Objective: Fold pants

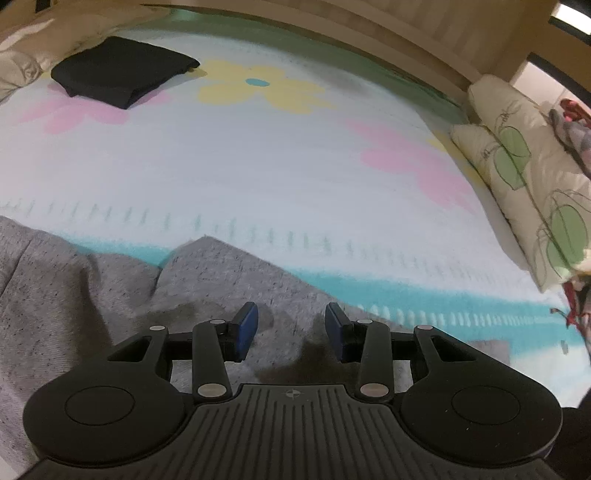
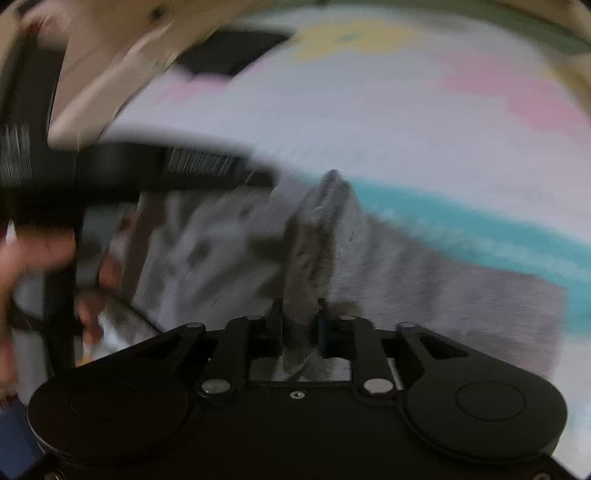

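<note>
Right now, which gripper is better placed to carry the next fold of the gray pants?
Right. The right gripper already has a bunched ridge of the gray pants between its fingers, while the left gripper hovers open above the fabric, holding nothing.

The room has soft, warm indoor light and is rather dim. A bright window or lamp (image 1: 570, 14) glares in the top right corner of the left wrist view. That view is mostly sharp, with light blur on the white bed cover with pastel flowers (image 1: 258, 155). Short dark shadows lie on the grey speckled fabric pants (image 1: 110, 295) under the black left gripper with blue pads (image 1: 291, 326). Both views bend strongly at the edges. The right wrist view is heavily smeared by motion, mostly at its left side.
</note>
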